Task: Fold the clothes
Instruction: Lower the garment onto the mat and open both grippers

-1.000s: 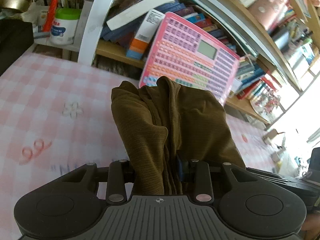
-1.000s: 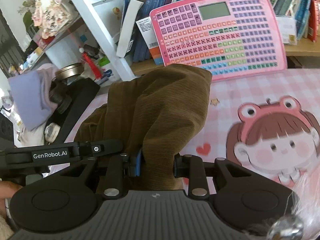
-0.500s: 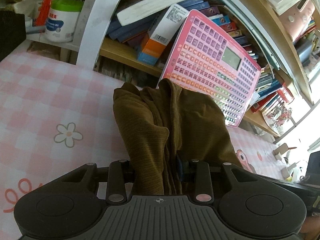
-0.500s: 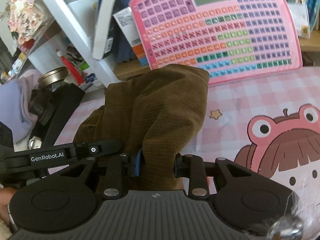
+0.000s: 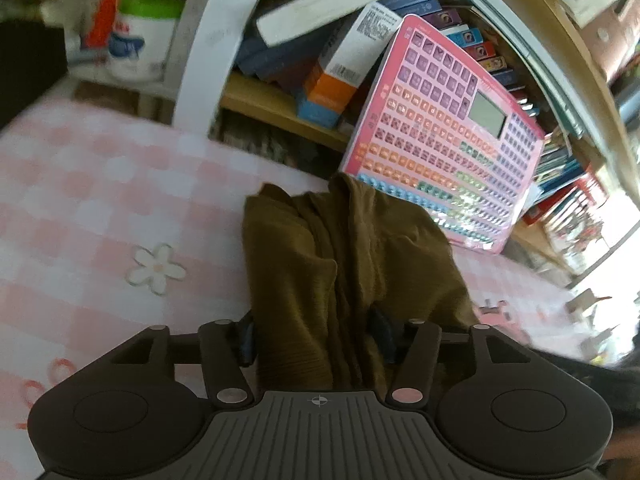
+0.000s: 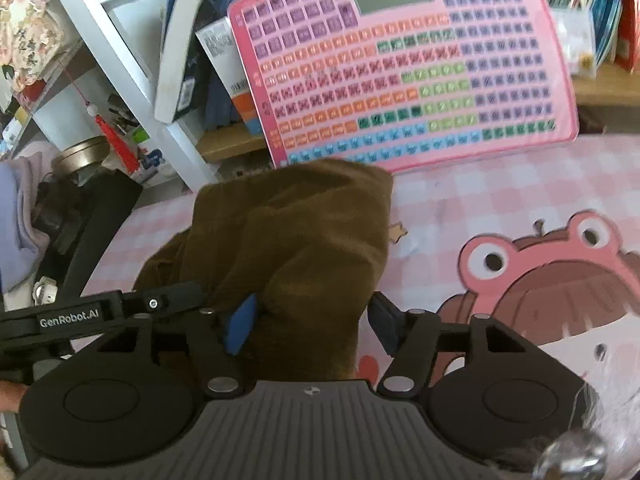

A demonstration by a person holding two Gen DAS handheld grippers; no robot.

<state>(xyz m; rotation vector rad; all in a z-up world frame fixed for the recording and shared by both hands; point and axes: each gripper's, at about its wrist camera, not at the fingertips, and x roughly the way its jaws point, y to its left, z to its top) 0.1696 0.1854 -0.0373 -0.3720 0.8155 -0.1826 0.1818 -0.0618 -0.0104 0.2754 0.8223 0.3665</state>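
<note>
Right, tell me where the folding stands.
Done: the brown ribbed garment is gathered into a bunched stack on the pink checked cloth. In hand: the left hand-held gripper and right hand-held gripper are both opening, fabric between the fingers. Left: pull clear and flatten the bundle, which looks lumpy.

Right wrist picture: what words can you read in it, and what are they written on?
"GenRobot.AI": white letters on the black arm of the left gripper, seen at the left edge.
Pink keyboard toy: signs on its keys, too blurred to read.
Boxes and books on the shelf: printed labels, too small and blurred to read.
</note>
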